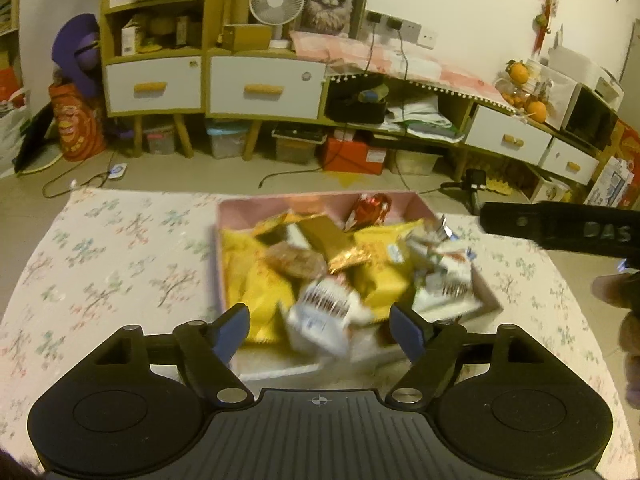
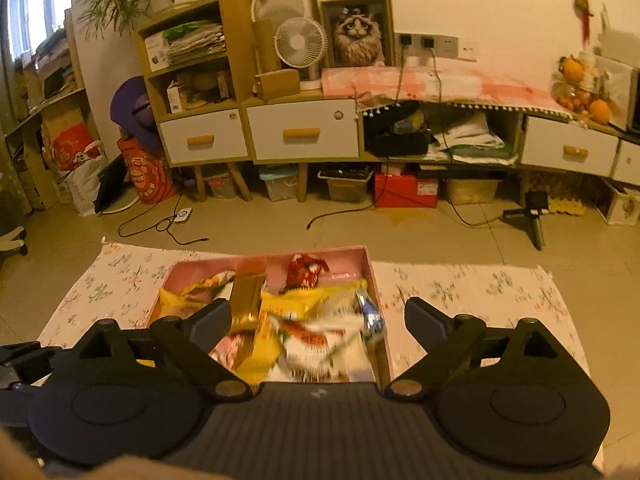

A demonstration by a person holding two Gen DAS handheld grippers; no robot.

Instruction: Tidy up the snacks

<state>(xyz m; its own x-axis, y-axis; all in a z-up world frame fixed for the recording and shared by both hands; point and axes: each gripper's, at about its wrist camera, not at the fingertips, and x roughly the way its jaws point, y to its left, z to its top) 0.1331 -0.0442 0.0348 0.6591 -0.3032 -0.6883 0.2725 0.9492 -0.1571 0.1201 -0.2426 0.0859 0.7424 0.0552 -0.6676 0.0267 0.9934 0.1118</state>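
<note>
**Both grippers spread over the snack box**

A pink box (image 1: pixel 256 210) sits on the flower-print surface (image 1: pixel 120 248), set toward its far edge and near the middle of its width. It is heaped with snacks: yellow packets (image 1: pixel 260 292), a round brown cookie pack (image 1: pixel 294 262), a gold wrapper (image 1: pixel 326 236), a red wrapped piece (image 1: pixel 370 208) by the far wall, and white packets (image 1: pixel 448 276) along the right side. A white packet (image 1: pixel 320 316) at the near wall is blurred.

The left gripper (image 1: pixel 320 330) hangs over the box's near edge with its jaws spread apart, nothing pressed between them. The right gripper (image 2: pixel 318 320) hangs over the box's near right corner, jaws likewise wide and gripping nothing; the white and yellow packets (image 2: pixel 316 336) below it are blurred.
</note>
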